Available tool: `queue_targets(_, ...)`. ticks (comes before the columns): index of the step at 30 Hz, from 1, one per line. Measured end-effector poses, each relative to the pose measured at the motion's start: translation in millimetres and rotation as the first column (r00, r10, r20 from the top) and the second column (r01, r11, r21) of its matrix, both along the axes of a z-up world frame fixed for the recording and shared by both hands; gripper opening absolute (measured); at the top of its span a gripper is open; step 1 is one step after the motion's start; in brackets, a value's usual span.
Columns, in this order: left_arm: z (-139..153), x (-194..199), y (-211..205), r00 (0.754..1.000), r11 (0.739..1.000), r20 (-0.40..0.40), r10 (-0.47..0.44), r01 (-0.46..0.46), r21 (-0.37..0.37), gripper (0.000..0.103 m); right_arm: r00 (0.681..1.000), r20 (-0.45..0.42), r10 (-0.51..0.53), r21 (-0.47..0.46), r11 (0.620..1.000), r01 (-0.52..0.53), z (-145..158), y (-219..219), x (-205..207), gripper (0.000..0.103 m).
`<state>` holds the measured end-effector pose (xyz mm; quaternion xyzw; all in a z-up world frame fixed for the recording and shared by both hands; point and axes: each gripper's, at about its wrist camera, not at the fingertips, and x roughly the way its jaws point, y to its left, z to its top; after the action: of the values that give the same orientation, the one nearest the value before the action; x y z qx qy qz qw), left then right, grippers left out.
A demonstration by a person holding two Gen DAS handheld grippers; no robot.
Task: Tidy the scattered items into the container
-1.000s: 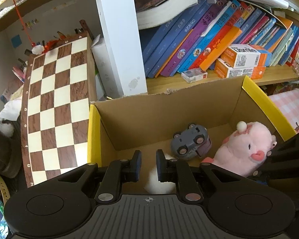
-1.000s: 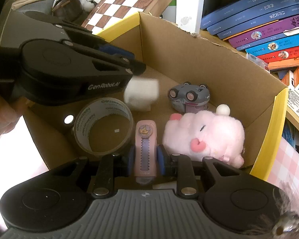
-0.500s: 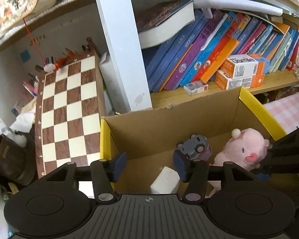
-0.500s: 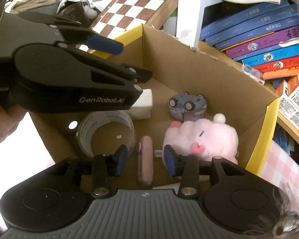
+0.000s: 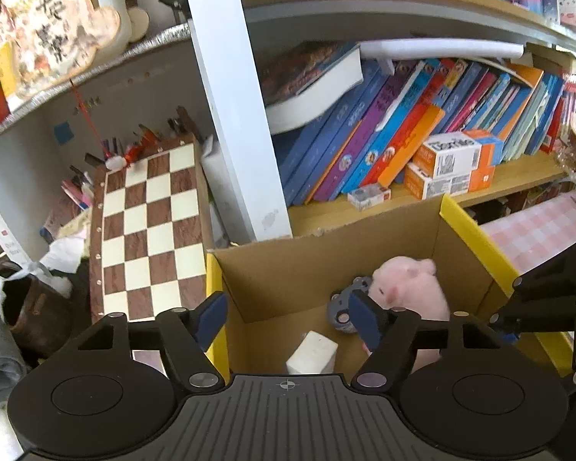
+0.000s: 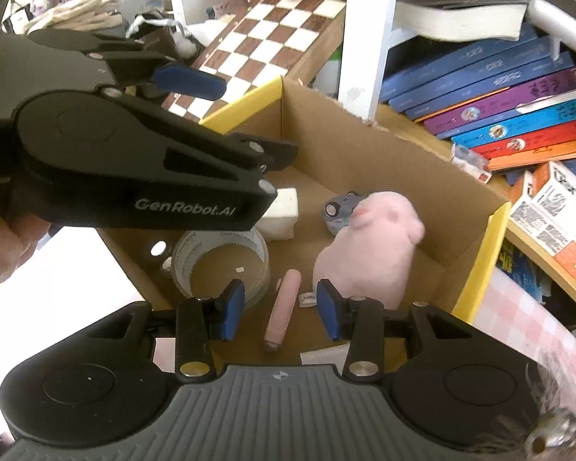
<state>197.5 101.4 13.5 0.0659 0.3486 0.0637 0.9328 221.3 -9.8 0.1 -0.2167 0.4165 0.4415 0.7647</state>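
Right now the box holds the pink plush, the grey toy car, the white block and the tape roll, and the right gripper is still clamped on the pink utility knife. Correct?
Not quite. In the right wrist view the right gripper is open, and the pink utility knife lies free on the floor of the box. The rest holds.

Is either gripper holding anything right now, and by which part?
Nothing is held. The left gripper is opening over the white block; the right gripper stands open above the pink case, both lying in the box.
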Motion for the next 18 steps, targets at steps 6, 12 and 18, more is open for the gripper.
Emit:
queue_targets(6, 15, -18, -7, 0.999, 1.0, 0.038, -0.001, 0.001, -0.003, 0.076, 0.999, 0.03, -0.025, 0.03, 0.999, 0.024, 16, -14, -10, 0.043)
queue_targets(12, 30, -46, -15, 0.996, 1.0, 0.085, -0.005, 0.004, 0.005, 0.083, 0.996, 0.064, -0.054, 0.061, 0.997, 0.05, 30, -31, -26, 0.047)
queue_targets(18, 44, -73, -24, 0.992, 1.0, 0.124, -0.004, 0.005, -0.006, 0.084, 0.993, 0.09, -0.079, 0.091, 0.993, 0.071, 43, -47, -46, 0.051)
